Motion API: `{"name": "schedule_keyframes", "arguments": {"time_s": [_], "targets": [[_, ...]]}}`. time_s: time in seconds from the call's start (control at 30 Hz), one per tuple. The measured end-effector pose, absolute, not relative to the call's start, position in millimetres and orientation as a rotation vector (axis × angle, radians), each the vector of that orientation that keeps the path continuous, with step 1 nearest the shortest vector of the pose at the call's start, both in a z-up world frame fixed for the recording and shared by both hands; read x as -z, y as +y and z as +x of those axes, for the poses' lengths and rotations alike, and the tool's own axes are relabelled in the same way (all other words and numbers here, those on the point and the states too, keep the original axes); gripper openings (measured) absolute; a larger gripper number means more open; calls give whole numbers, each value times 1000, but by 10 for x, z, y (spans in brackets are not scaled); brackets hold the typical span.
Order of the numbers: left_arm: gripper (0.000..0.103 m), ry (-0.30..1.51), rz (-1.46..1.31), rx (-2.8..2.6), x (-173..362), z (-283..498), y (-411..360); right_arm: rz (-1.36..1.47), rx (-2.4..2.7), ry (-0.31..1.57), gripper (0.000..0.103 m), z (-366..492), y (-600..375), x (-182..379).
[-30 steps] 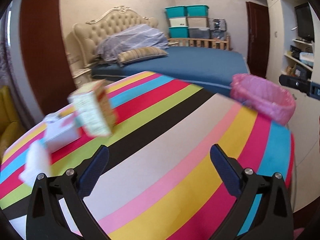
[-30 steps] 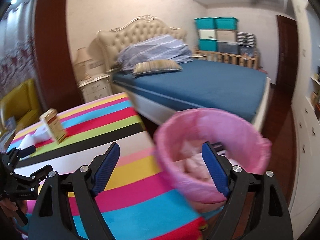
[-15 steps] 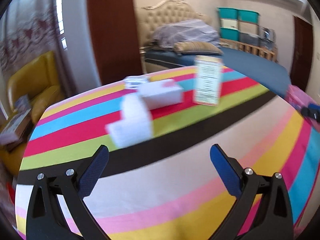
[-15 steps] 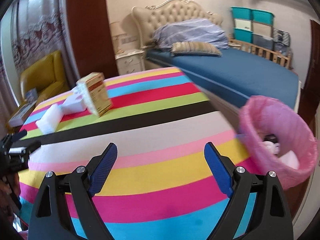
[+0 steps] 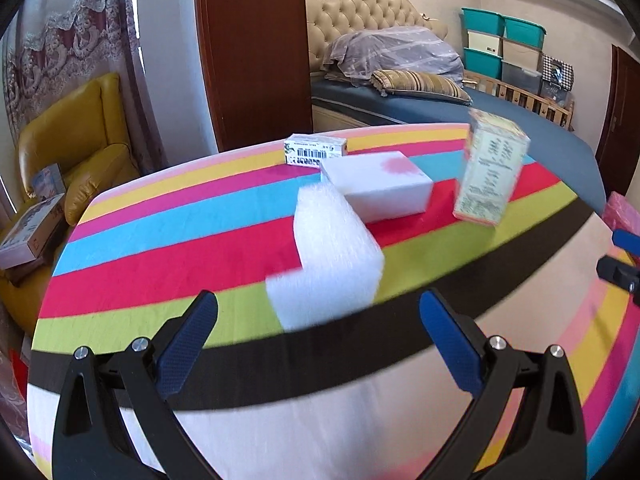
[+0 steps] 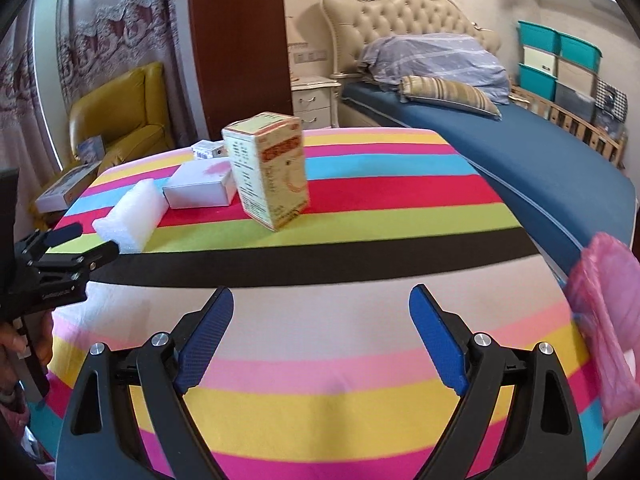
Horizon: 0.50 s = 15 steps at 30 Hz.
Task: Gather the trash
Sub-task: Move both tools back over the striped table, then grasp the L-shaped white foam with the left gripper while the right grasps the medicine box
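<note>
On the striped tablecloth (image 5: 200, 240) lie a white foam block (image 5: 328, 256), a white box with a pink mark (image 5: 380, 184), a small barcode box (image 5: 316, 150) and an upright cream carton (image 5: 490, 174). My left gripper (image 5: 318, 320) is open and empty, just short of the foam block. My right gripper (image 6: 320, 312) is open and empty over the tablecloth (image 6: 320, 344), facing the carton (image 6: 270, 174). The foam block (image 6: 132, 216) and white box (image 6: 200, 186) lie left of it. The pink-lined bin (image 6: 608, 320) is at the table's right edge.
A yellow armchair (image 5: 72, 152) with boxes stands left of the table. A blue bed (image 6: 520, 148) lies behind, with stacked storage bins (image 5: 504, 48) at the far wall. The left gripper also shows at the left of the right wrist view (image 6: 64, 248).
Both grippers have swung left, away from the pink bin and toward the items on the table. The left gripper has come closer to the foam block. Both stayed open.
</note>
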<state>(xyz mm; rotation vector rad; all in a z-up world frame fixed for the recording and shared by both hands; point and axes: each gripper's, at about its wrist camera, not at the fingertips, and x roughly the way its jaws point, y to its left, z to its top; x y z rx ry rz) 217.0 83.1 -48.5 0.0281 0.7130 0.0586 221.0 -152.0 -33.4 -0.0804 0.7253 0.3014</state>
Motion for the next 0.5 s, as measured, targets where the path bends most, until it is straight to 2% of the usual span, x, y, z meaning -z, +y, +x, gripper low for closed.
{"name": "schedule_keyframes", "arguments": {"time_s": [0.3, 0.33, 0.4, 0.5], "targets": [[97, 768, 56, -54, 571, 2544, 789, -78, -318, 756, 85, 2583, -1312, 384], [90, 773, 53, -51, 578, 2557, 794, -78, -320, 759, 85, 2630, -1264, 393], [59, 791, 37, -51, 599, 2595, 822, -76, -322, 764, 85, 2755, -1197, 403], [58, 804, 8, -69, 620, 2607, 871, -69, -331, 766, 85, 2951, -1073, 408]]}}
